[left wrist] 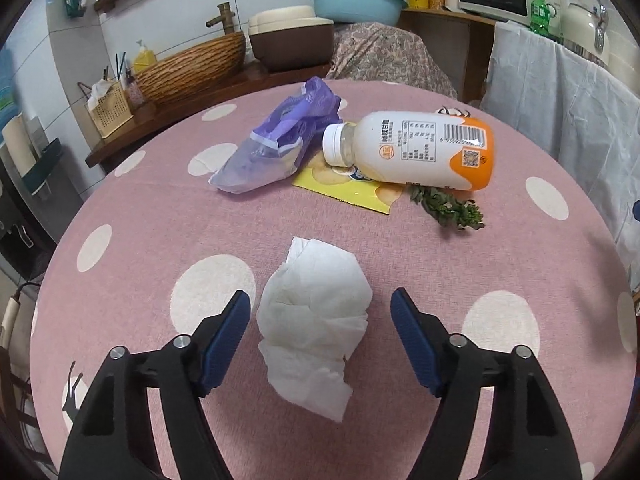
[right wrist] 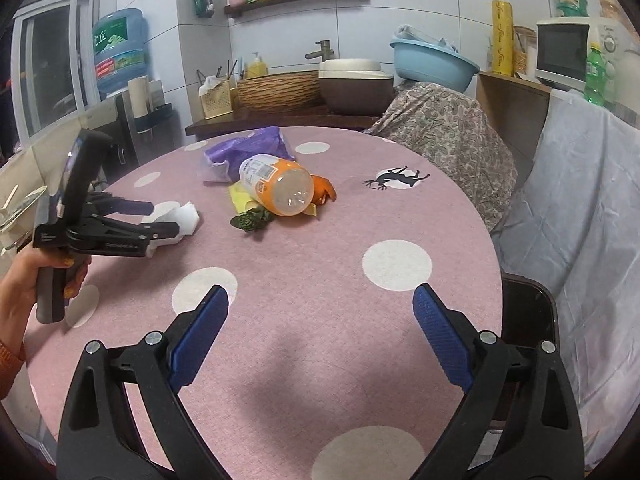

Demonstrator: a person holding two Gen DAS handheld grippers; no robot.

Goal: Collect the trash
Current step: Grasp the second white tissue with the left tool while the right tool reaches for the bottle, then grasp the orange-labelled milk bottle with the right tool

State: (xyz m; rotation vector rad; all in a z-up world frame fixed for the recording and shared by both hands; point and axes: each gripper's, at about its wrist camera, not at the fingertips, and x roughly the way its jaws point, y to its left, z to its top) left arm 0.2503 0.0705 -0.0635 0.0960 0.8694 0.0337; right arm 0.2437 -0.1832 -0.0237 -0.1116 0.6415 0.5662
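A crumpled white tissue [left wrist: 314,316] lies on the pink dotted tablecloth [left wrist: 400,264], between the open jaws of my left gripper [left wrist: 320,304], which do not touch it. Beyond it lie a white and orange bottle [left wrist: 416,150] on its side, a purple plastic wrapper [left wrist: 280,140], a yellow wrapper [left wrist: 352,192] and a green leafy scrap [left wrist: 448,206]. In the right wrist view my right gripper [right wrist: 320,300] is open and empty over bare cloth. The left gripper [right wrist: 160,220], tissue [right wrist: 186,216], bottle [right wrist: 280,188] and an orange peel [right wrist: 324,192] also show there.
A sink counter [right wrist: 280,118] with a woven basin and a brown pot runs behind the round table. A patterned covered chair [right wrist: 448,128] and a grey draped cloth [right wrist: 580,208] stand to the right. A dark chair seat [right wrist: 528,312] sits at the table's right edge.
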